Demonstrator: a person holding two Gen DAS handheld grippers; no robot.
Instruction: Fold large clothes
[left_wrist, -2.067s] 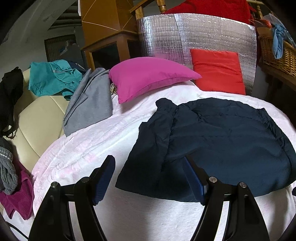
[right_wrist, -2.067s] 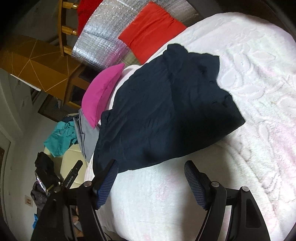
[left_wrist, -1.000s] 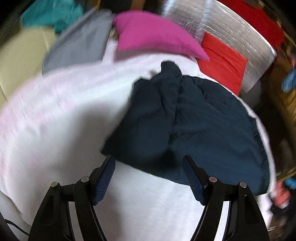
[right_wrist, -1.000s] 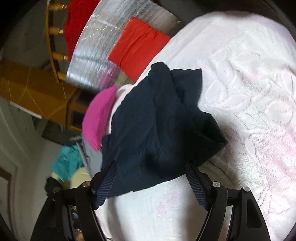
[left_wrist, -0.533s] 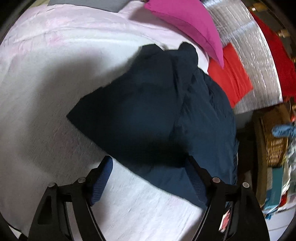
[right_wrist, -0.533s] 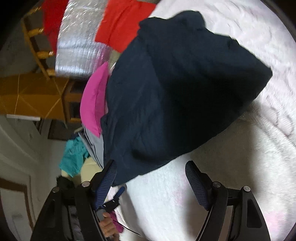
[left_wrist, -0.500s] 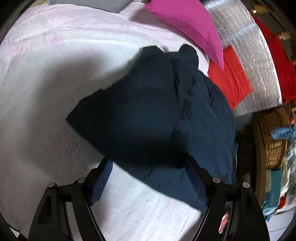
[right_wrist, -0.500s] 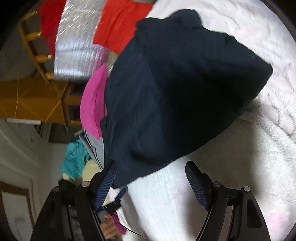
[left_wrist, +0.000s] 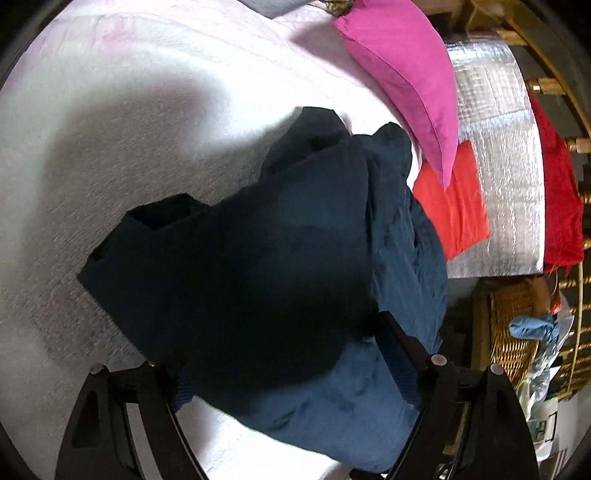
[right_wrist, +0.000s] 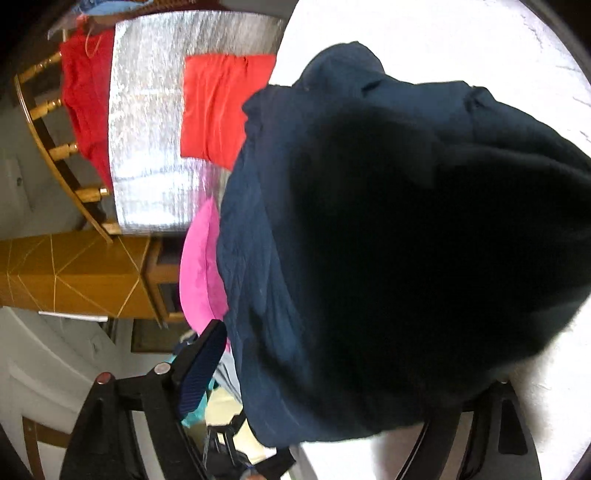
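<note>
White bedspread under everything. Navy garment bunched at its middle, pink pillow and red cushion just beyond. Left gripper and right gripper both spread wide, jaws just opened further, each straddling the garment's near edge; pads apparently not pressing, though fabric hides some.

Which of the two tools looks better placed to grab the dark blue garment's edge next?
Left, probably. The left tool stands open with the navy garment's near hem between its fingers, over the white bedspread. The right tool is open too, but the cloth hides one finger.
</note>
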